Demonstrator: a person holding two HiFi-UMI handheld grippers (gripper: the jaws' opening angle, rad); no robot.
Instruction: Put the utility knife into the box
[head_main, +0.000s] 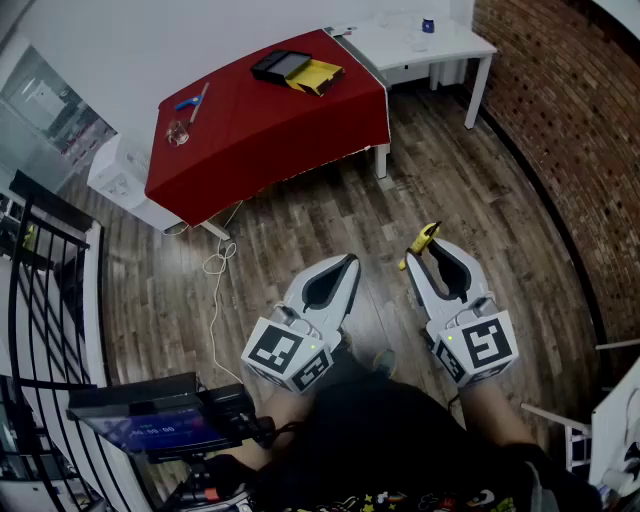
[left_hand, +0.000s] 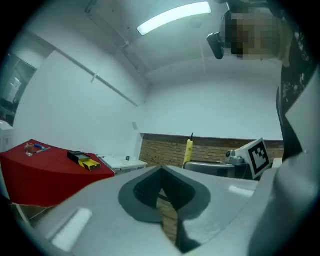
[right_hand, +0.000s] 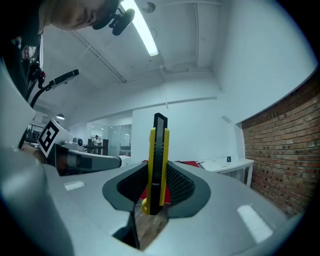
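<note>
The utility knife stands on edge between the fingers of your right gripper. They are clamped on its lower part, and its top pokes out past the fingertips. You hold that gripper level at the lower right of the head view, over the wooden floor. Your left gripper sits level beside it, fingers closed together on nothing. The box lies well apart on the red bench, upper middle.

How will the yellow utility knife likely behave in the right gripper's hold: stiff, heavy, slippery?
Probably stiff: the utility knife stands straight between the right gripper's jaws, no sag. Likely light, being slim. It might pivot or slip, since it is pinched near its lower end, with much of its length clear of the jaws.
</note>
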